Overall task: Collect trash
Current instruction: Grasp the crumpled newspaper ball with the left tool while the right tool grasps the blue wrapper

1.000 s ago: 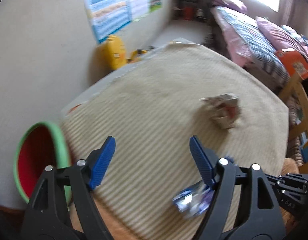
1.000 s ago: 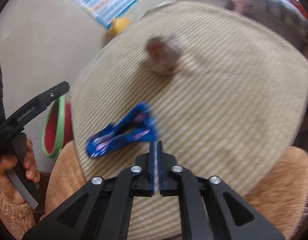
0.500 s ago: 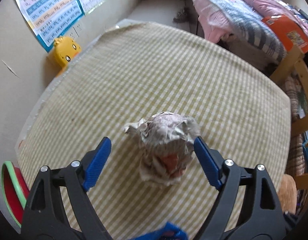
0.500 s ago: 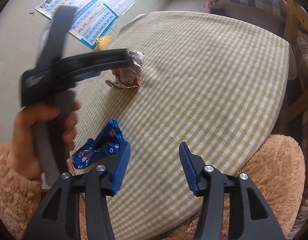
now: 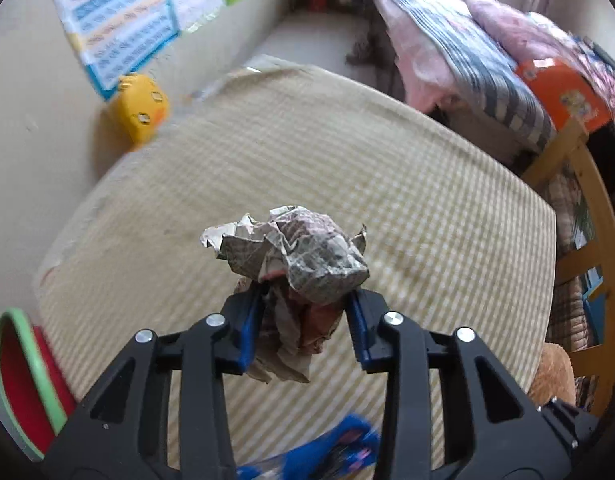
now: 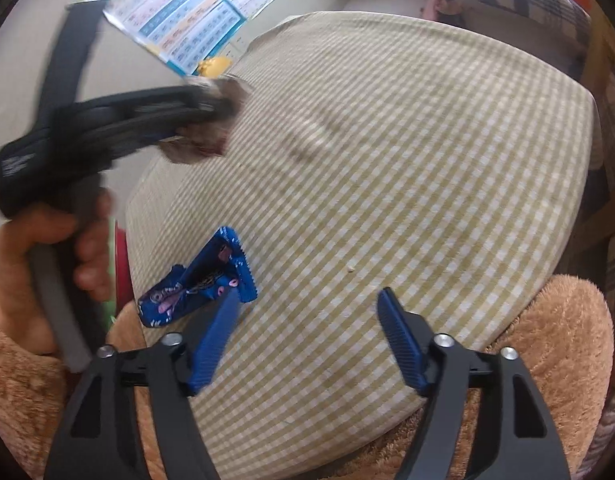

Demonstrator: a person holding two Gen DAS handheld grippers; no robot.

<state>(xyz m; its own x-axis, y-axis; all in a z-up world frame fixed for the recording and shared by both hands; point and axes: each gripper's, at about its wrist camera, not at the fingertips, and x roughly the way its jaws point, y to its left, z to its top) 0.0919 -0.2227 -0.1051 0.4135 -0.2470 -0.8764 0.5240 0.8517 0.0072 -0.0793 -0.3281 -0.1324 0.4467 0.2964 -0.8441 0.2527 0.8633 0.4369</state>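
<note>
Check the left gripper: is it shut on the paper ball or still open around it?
Shut on it. The left gripper has both blue jaws pressed against the crumpled paper ball.

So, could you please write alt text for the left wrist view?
The left gripper is shut on a crumpled newspaper ball, above a table with a checked tablecloth. A blue snack wrapper lies near the bottom edge, a red bin with green rim at left.

Black tongs [image 5: 303,328] — blue pads [image 6: 401,342]
</note>
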